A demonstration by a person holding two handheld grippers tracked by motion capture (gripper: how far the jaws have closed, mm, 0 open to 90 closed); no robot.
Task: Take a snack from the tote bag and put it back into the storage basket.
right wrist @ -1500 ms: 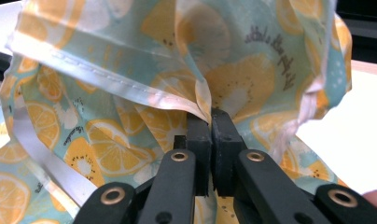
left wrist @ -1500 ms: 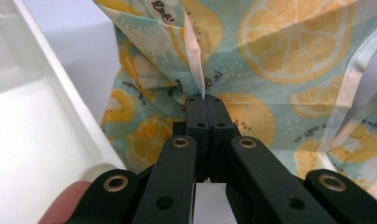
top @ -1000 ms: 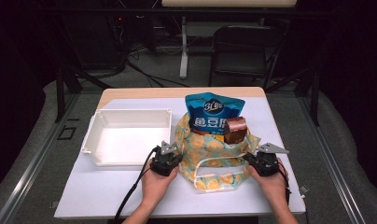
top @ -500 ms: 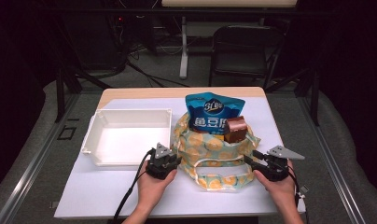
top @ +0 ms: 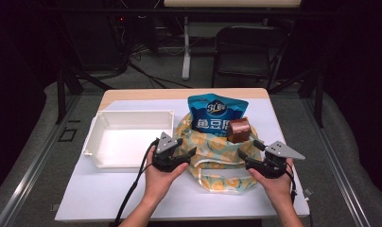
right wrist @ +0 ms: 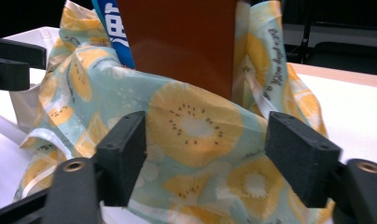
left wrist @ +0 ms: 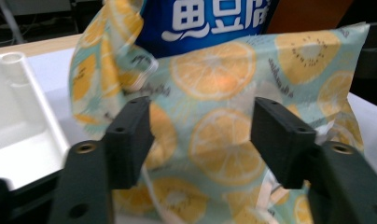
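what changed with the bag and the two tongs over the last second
Both tongs, left and right, have just been opening and have let go of the fruit-print bag; in each gripper view the cloth sits between the jaws without being pressed. The hands also lifted a little and drew slightly away from the bag's sides. The blue snack pouch and brown packet stay upright in the bag, and the white tray has not moved.

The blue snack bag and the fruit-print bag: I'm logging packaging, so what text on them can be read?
"3L": white logo at the top of the blue snack bag.
"鱼豆腐": large white characters below it, on the same bag.
Fruit-print bag: small cursive line along an edge, too blurred to read.
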